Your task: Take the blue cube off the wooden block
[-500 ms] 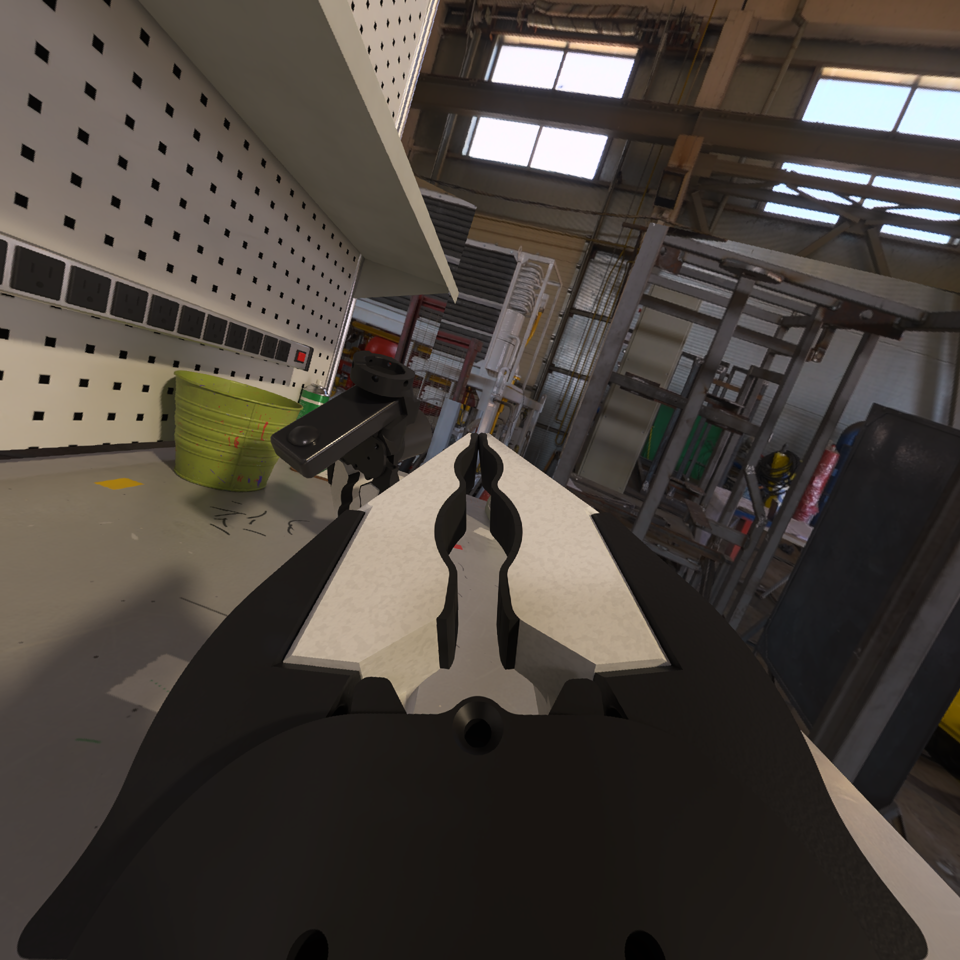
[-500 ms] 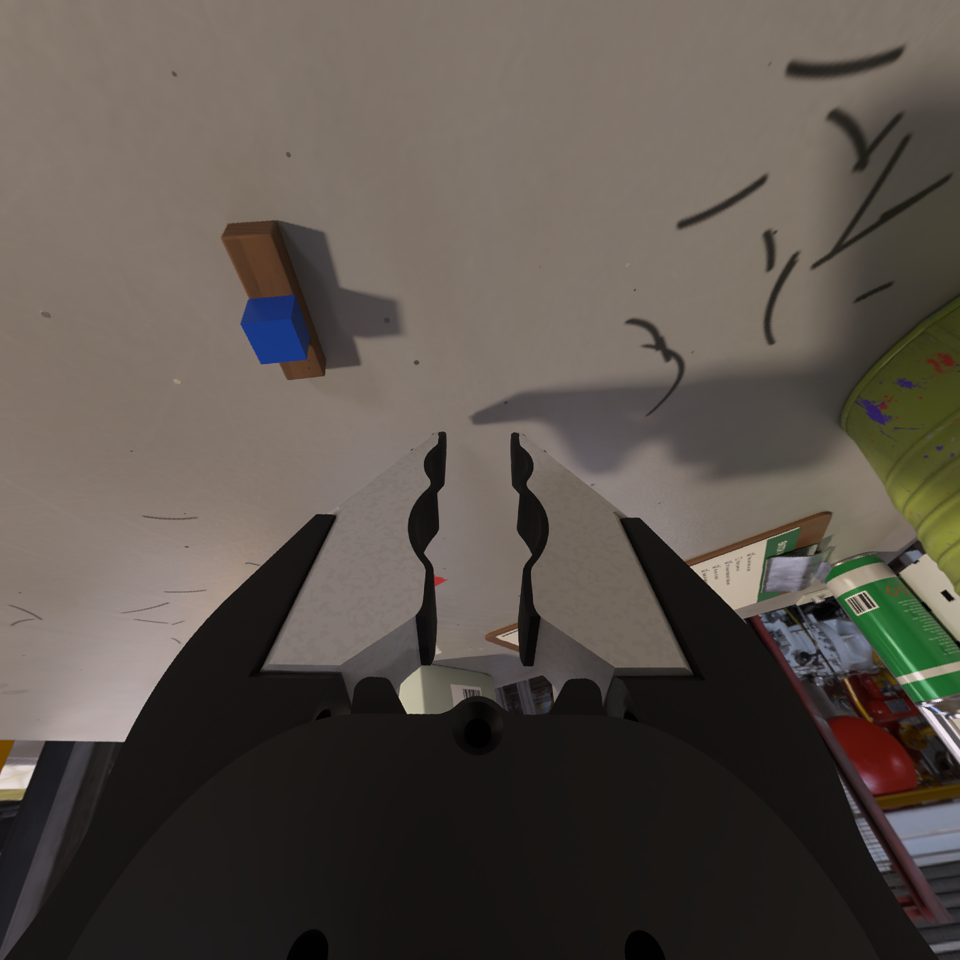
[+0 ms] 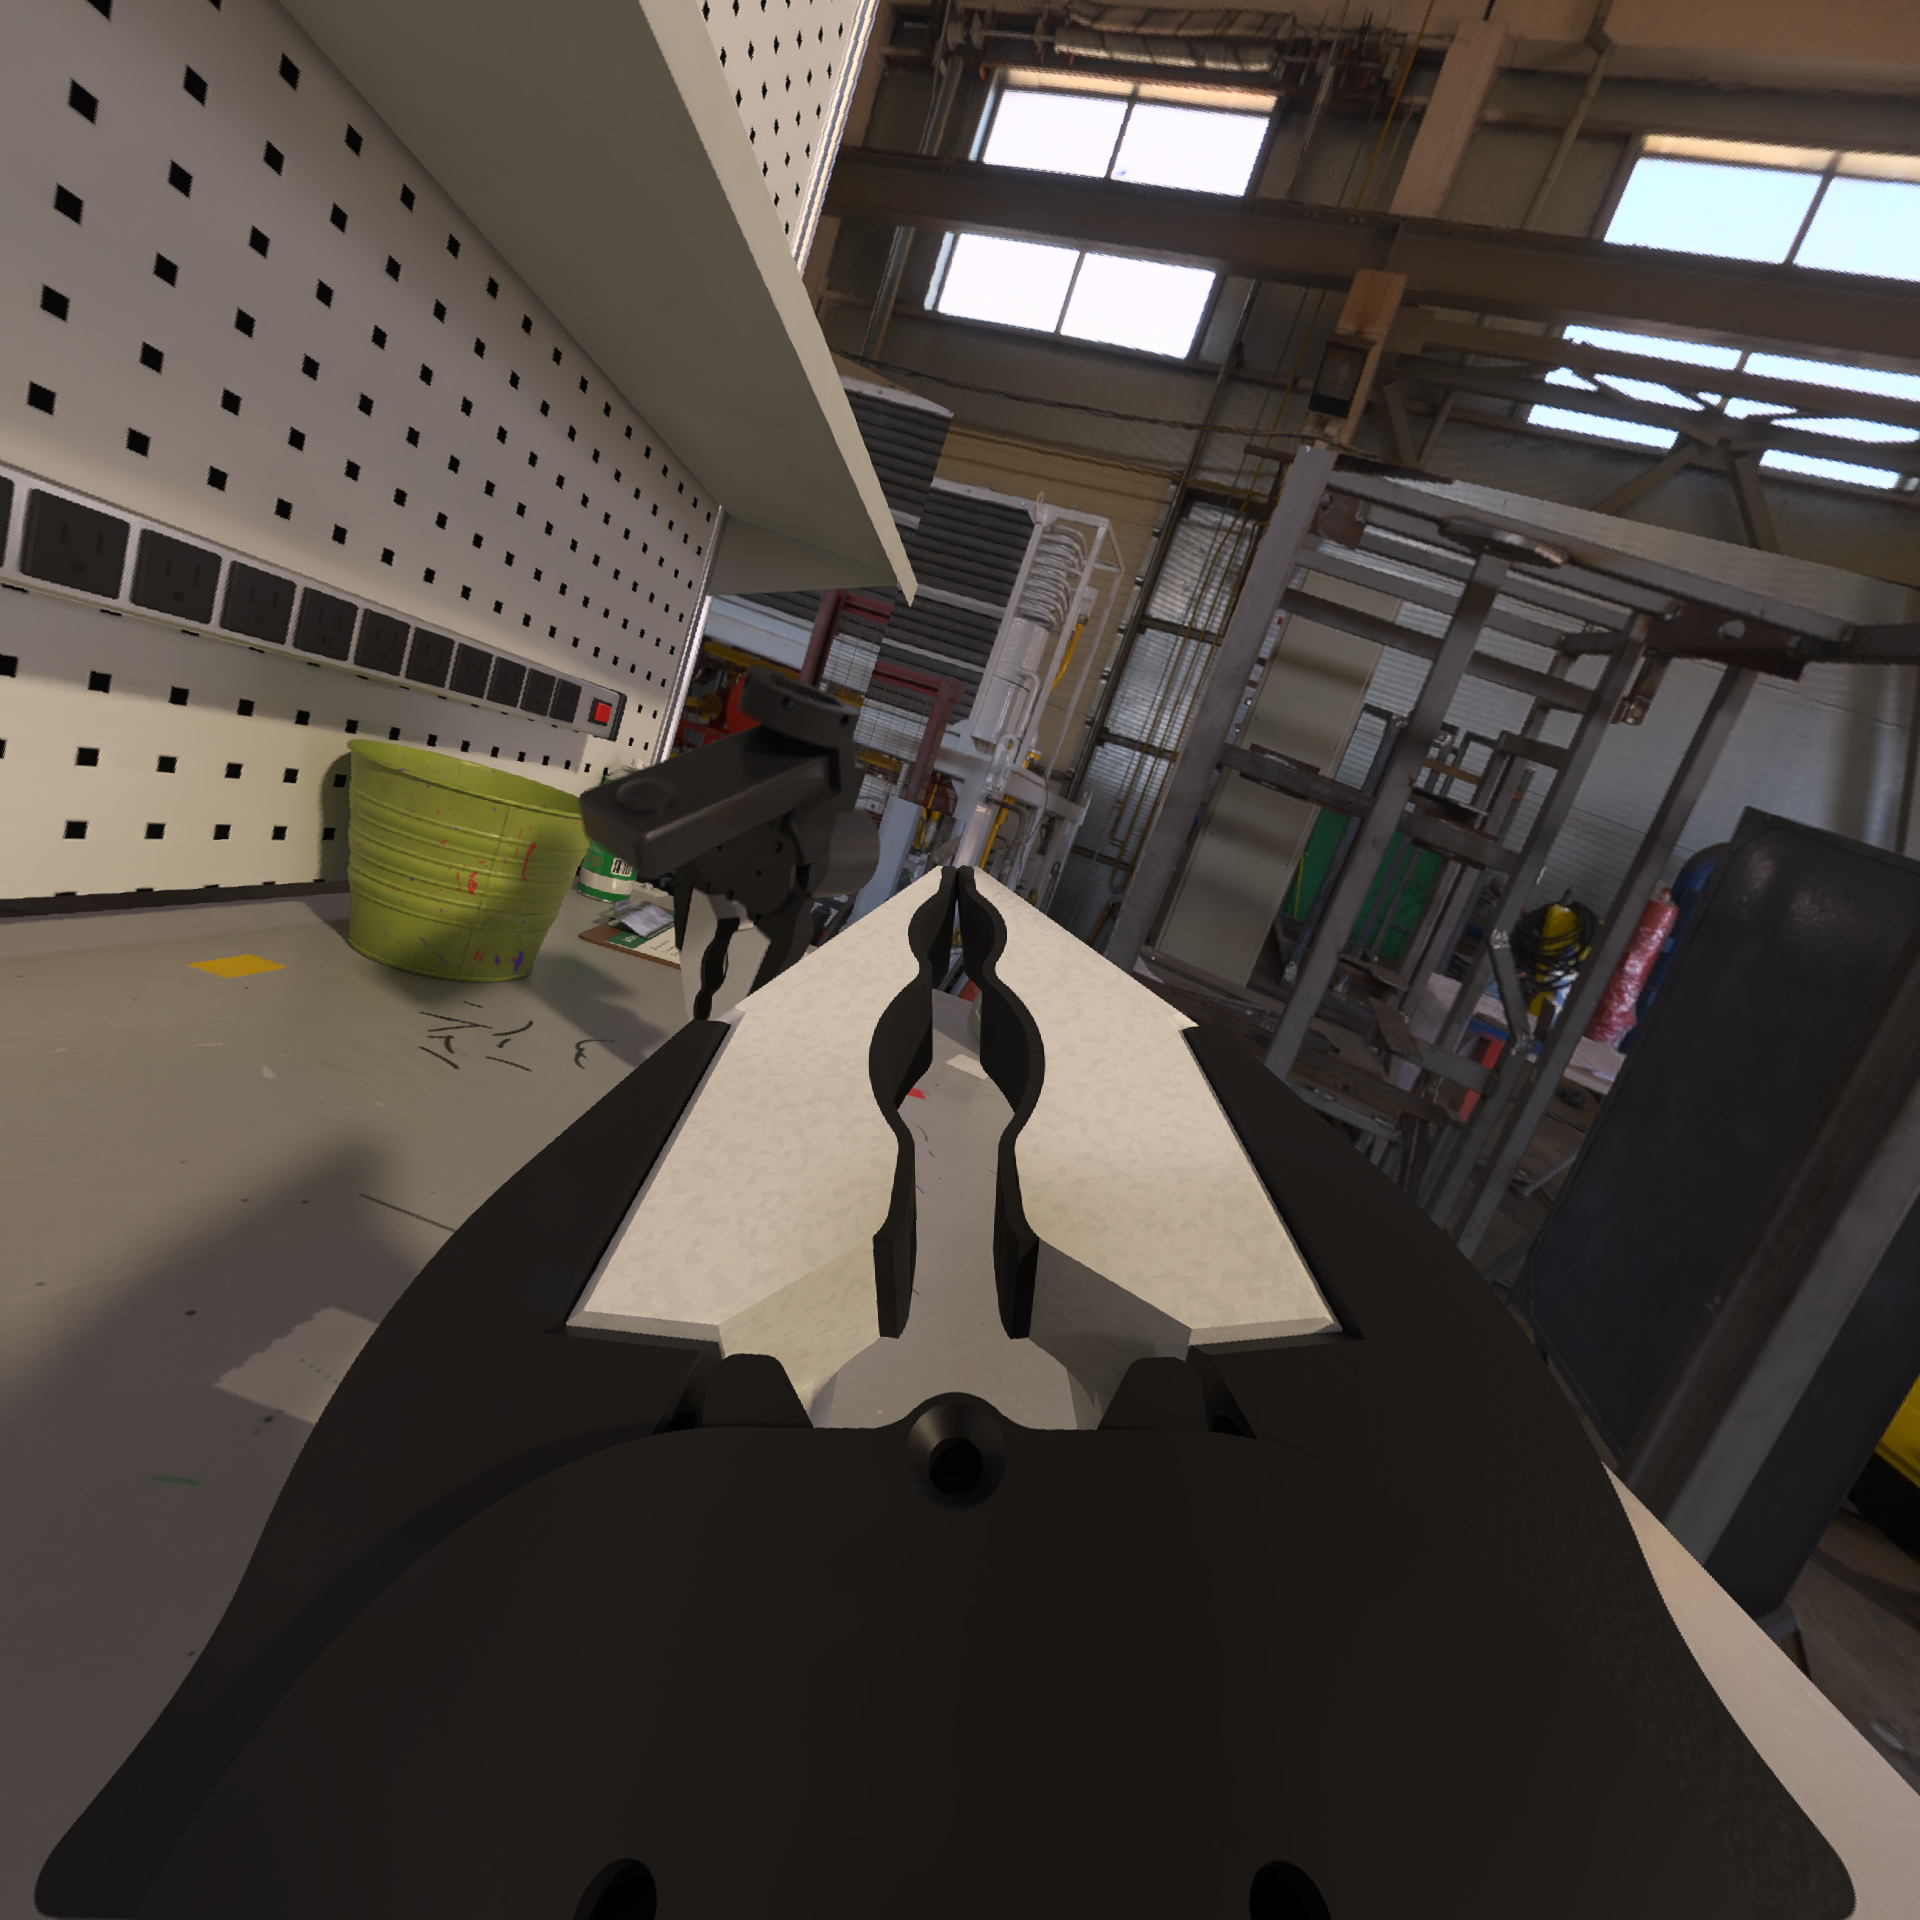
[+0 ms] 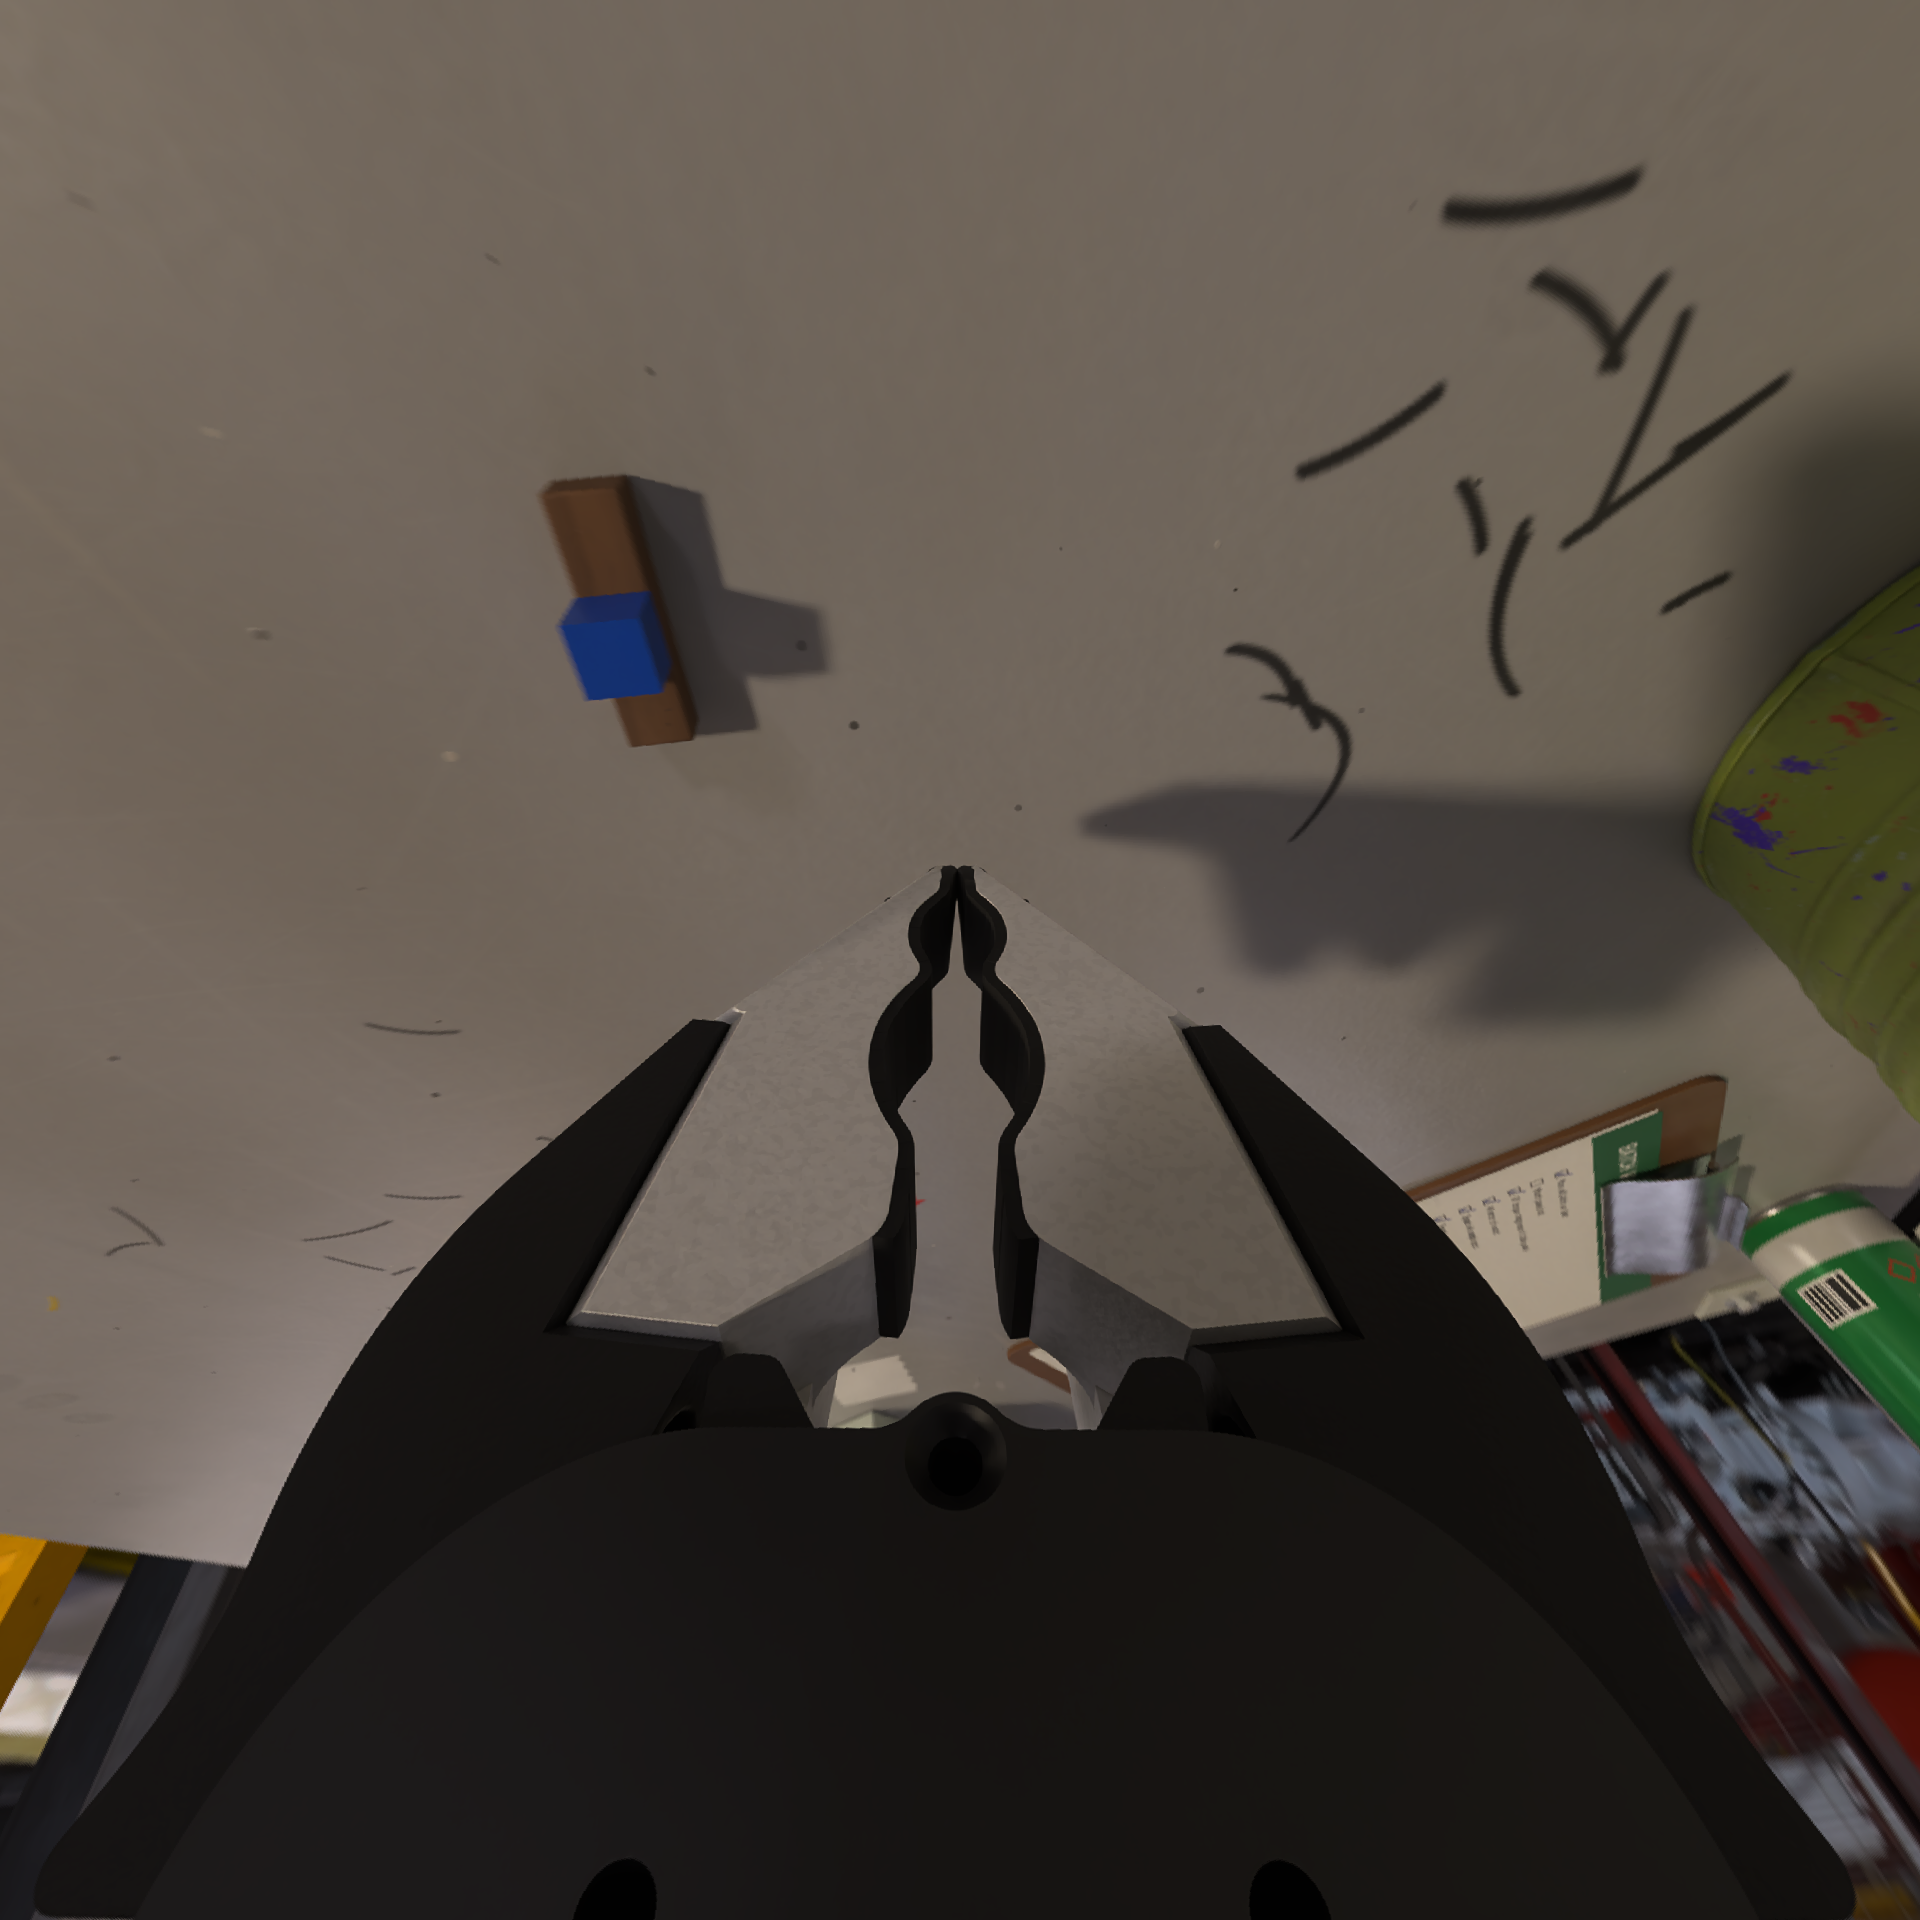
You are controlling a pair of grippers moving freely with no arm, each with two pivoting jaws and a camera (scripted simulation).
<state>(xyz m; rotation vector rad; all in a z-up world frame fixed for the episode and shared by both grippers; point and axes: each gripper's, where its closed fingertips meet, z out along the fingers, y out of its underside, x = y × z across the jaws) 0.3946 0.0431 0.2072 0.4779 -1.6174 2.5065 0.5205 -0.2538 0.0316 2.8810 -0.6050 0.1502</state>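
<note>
1. Here, the right gripper [image 4: 957, 871] hangs over the table [image 4: 935, 312], pointing down at it, its jaws pressed together at the tips and holding nothing
2. The cube [image 4: 613, 644] sits on one end of the block [image 4: 597, 530], which lies flat on the table, well apart from the right gripper and toward the left edge of its view
3. Both throw a shadow to their right on the table
4. The left gripper [image 3: 957, 878] points level over the table's edge toward the workshop, its tips touching and empty
5. In the left wrist view the right gripper shows farther off, tilted down, just beside the bucket [image 3: 457, 862]
6. The bucket stands at the back edge of the table under the pegboard [image 3: 364, 416], with a power strip [image 3: 312, 623] above it
7. Black scribbles [image 4: 1558, 468] mark the table between the bucket and the block
8. A clipboard [image 4: 1558, 1195] and a green can [image 4: 1839, 1299] lie near the table's edge beside the bucket
</note>
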